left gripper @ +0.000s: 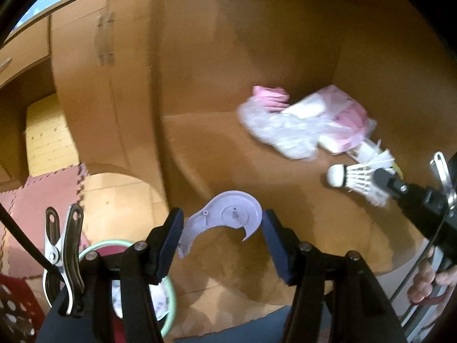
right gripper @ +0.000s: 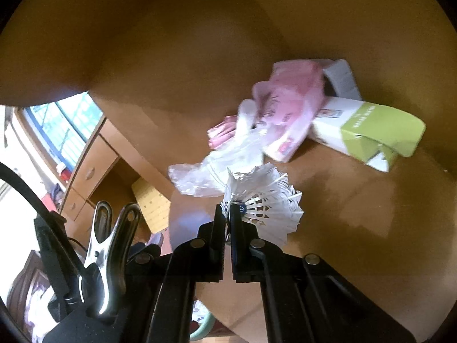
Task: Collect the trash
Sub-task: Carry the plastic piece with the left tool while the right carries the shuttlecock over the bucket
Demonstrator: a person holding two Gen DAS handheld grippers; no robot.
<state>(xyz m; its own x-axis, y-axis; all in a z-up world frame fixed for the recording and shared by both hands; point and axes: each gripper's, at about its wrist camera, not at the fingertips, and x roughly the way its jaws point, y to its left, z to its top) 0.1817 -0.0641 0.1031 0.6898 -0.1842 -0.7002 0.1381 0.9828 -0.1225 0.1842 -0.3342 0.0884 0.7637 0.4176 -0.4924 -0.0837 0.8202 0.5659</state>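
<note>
In the left wrist view my left gripper [left gripper: 222, 221] is shut on a lilac plastic disc fragment [left gripper: 228, 211], which spans the gap between both pads over the front edge of the wooden desk [left gripper: 228, 157]. My right gripper [left gripper: 384, 181] comes in from the right, shut on the feather skirt of a white shuttlecock [left gripper: 354, 180]. The right wrist view shows that gripper [right gripper: 228, 214] pinching the shuttlecock [right gripper: 268, 208] just above the desk. A heap of clear and pink plastic wrappers [left gripper: 300, 125] [right gripper: 271, 114] lies in the desk's back corner.
A green and white carton [right gripper: 371, 131] lies beside the wrappers. Below the desk edge stands a mint-rimmed bin [left gripper: 168, 291] with paper in it, and a red perforated basket [left gripper: 14, 308] at far left. Wooden cabinet doors [left gripper: 102, 40] rise on the left. A person's hand [left gripper: 428, 283] grips the right tool.
</note>
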